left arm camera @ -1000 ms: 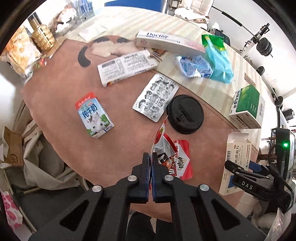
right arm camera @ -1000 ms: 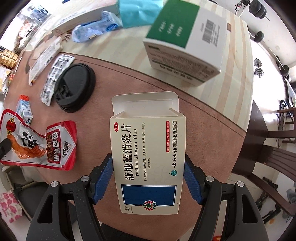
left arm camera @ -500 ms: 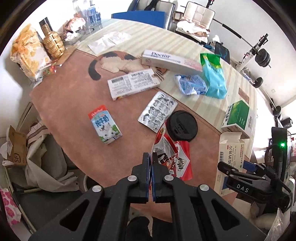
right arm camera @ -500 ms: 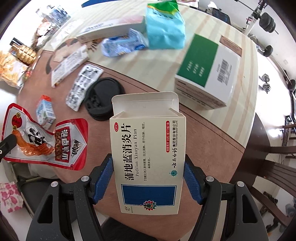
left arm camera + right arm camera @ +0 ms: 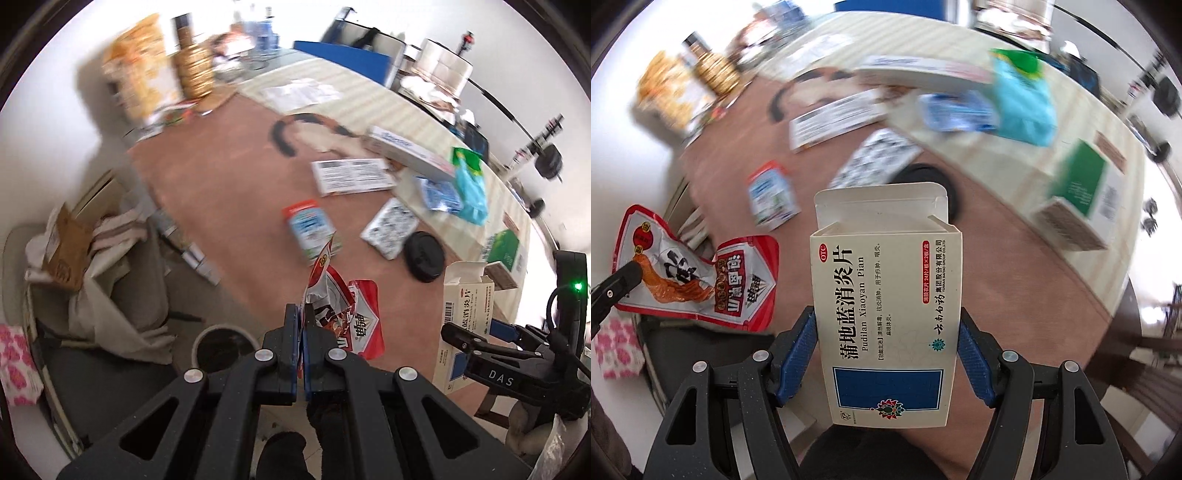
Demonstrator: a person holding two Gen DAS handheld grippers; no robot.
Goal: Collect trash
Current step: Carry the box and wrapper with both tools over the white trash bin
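My left gripper (image 5: 302,314) is shut on a red and white snack wrapper (image 5: 345,317), held in the air off the table's near edge; the wrapper also shows at the left of the right wrist view (image 5: 698,280). My right gripper (image 5: 886,325) is shut on an open cream medicine box (image 5: 886,314) with a blue panel, held above the table; the box shows at the right of the left wrist view (image 5: 463,321). A round bin (image 5: 225,347) with a pale rim stands on the floor below my left gripper.
On the brown table (image 5: 229,192) lie a small milk carton (image 5: 312,230), a blister pack (image 5: 391,229), a black cup lid (image 5: 424,256), a flat white box (image 5: 352,175), blue bags (image 5: 469,188) and a green box (image 5: 504,251). A cluttered chair (image 5: 92,266) stands at left.
Both grippers have pulled back and up from the table with their loads. The view has swung left, so the floor, the chair and the bin now show.
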